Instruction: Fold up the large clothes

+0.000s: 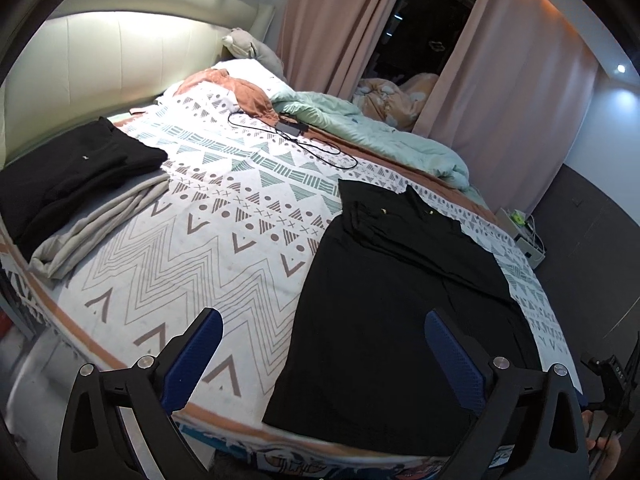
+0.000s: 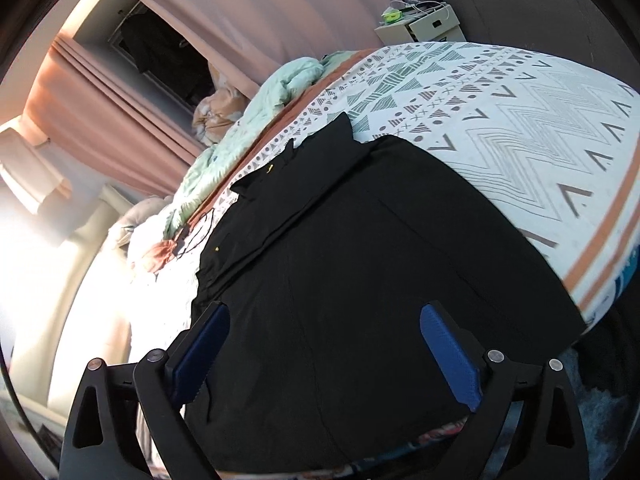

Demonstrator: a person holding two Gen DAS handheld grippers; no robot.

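A large black garment (image 1: 392, 312) lies spread flat on the patterned bed cover (image 1: 192, 248), its hem at the bed's near edge and its collar end farther in. My left gripper (image 1: 322, 324) is open and empty above the near edge, just left of the garment's hem. In the right wrist view the same black garment (image 2: 360, 280) fills the middle. My right gripper (image 2: 324, 320) is open and empty, hovering over the garment's lower part.
A folded black garment (image 1: 76, 176) and a folded beige one (image 1: 100, 220) lie at the bed's left side. A charger with a black cable (image 1: 292, 136), a crumpled mint duvet (image 1: 360, 128) and an orange cloth (image 1: 240, 92) lie farther back. A white box (image 2: 424, 24) stands beside the bed.
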